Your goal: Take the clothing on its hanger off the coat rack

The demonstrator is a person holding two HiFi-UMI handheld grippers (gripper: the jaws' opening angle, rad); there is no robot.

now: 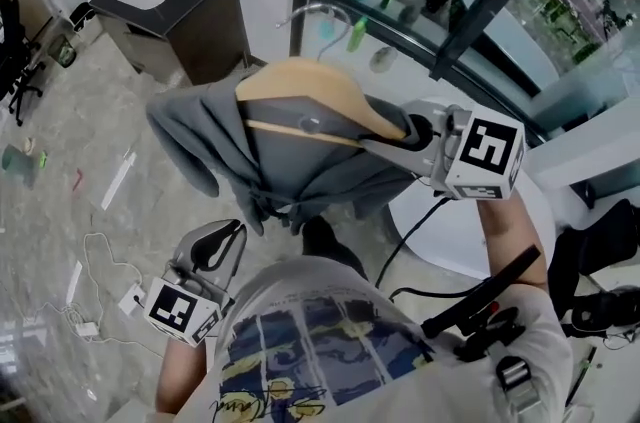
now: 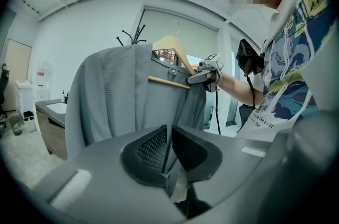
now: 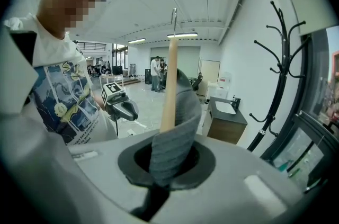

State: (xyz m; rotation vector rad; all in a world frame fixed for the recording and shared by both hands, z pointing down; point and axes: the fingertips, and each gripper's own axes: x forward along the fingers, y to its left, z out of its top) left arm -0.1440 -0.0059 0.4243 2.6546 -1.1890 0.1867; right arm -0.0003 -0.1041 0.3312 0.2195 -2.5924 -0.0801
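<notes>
Held aloft near the coat rack [image 3: 279, 80], clear of its hooks: wooden hanger [image 1: 310, 86] draped with grey garment [image 1: 200, 126]. Hook up, long axis level, left to right. Clamped at right end by right gripper [image 1: 372, 143]. Nothing in left gripper [image 1: 232, 231], jaws together.

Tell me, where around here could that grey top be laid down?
Bare floor lies between the cabinet and the cable; the white table also looks bare. The ledge is crowded with bottles.
</notes>
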